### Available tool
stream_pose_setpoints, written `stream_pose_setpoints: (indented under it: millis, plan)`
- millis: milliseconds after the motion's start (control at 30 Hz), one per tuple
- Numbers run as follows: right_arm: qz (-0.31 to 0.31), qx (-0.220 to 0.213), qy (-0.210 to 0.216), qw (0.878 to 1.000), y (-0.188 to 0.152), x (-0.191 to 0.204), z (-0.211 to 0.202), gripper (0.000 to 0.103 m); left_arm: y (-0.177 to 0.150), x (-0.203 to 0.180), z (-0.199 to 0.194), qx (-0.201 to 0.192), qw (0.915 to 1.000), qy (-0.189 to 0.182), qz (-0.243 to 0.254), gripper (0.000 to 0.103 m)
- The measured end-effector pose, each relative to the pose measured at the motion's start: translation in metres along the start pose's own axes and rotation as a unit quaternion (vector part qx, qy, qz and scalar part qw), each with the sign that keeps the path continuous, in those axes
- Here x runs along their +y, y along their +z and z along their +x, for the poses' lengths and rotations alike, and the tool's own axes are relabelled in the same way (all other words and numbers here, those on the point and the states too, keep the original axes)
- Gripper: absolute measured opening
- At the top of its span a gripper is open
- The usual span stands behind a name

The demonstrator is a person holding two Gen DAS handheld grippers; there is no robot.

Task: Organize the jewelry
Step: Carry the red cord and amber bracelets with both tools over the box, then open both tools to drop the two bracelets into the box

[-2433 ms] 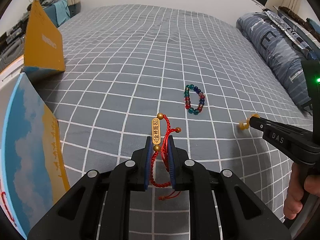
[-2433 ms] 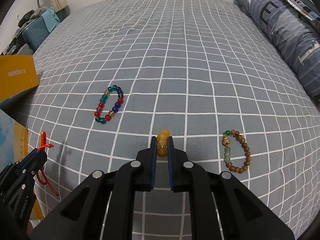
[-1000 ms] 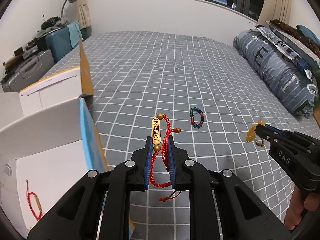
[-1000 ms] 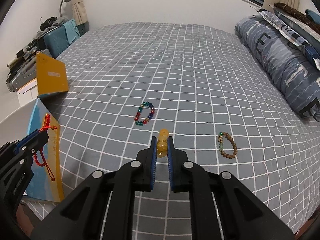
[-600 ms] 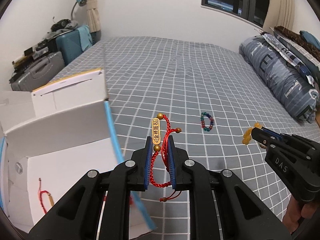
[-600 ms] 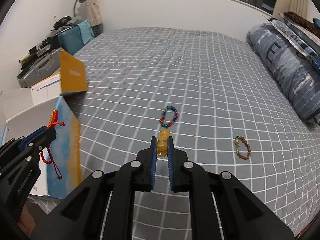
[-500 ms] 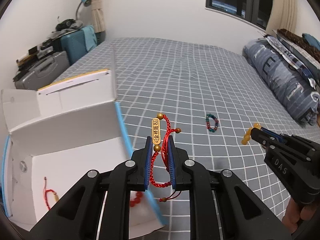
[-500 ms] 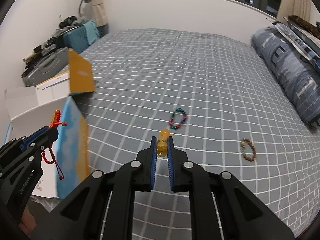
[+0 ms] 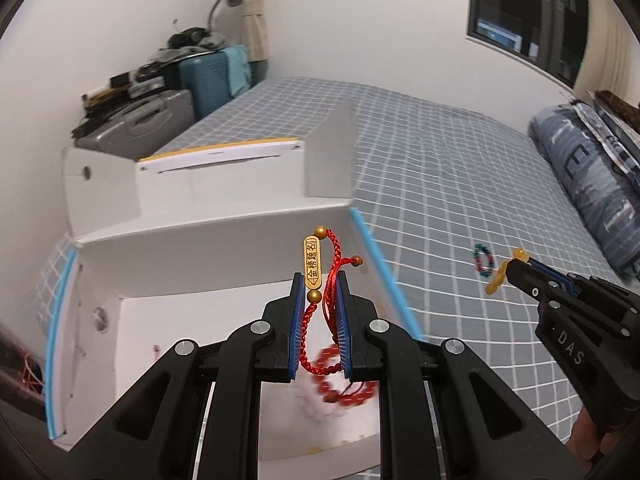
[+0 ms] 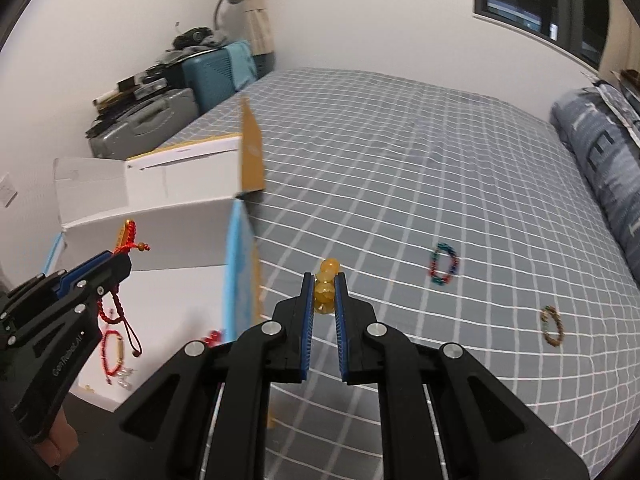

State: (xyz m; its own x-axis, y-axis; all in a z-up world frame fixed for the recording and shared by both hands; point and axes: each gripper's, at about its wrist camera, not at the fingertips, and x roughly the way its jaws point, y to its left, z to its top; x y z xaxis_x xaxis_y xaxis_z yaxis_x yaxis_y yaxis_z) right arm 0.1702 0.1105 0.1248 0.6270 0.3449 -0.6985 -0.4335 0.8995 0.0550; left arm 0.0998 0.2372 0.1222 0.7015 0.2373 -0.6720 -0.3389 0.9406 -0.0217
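My left gripper (image 9: 318,300) is shut on a red cord bracelet (image 9: 326,280) with a gold bar, held above the open white box (image 9: 192,264); it also shows in the right wrist view (image 10: 116,264). My right gripper (image 10: 325,292) is shut on a yellow bead bracelet (image 10: 326,282), held above the bed right of the box (image 10: 160,216); it also shows in the left wrist view (image 9: 506,274). A red bead bracelet (image 9: 344,380) and another red cord bracelet (image 10: 112,354) lie inside the box. A multicoloured bead bracelet (image 10: 443,264) and a brown bead bracelet (image 10: 552,326) lie on the bed.
The grey checked bedspread (image 10: 400,184) fills the scene. The box's flaps (image 10: 252,152) stand up at its right side. Pillows (image 10: 604,160) lie at the right. Suitcases (image 10: 160,116) stand by the far wall, left of the bed.
Both grippers have risen and swung left with their bracelets. The left gripper has gone from over the bed to over the open box, whose inside now shows.
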Motion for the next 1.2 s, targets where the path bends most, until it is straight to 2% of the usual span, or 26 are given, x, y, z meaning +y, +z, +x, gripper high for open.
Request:
stream_pose_setpoints:
  millis: [367, 667, 900, 1200]
  plan:
    - [-0.035, 0.005, 0.053, 0.998, 0.003, 0.076, 0.015, 0.009, -0.005, 0.063, -0.003, 0.005, 0.9985, 0.040, -0.037, 0.014]
    - [-0.067, 0.030, 0.069, 0.995, -0.009, 0.120, 0.038, 0.009, -0.018, 0.099, 0.012, 0.030, 0.9960, 0.063, -0.057, 0.014]
    - [-0.073, 0.070, 0.068, 0.993, -0.018, 0.132, 0.065, 0.009, -0.033, 0.122, 0.033, 0.075, 0.9923, 0.063, -0.076, 0.014]
    - [-0.075, 0.135, 0.045, 0.987, -0.030, 0.135, 0.095, 0.009, -0.040, 0.122, 0.049, 0.128, 0.9869, 0.064, -0.075, 0.014]
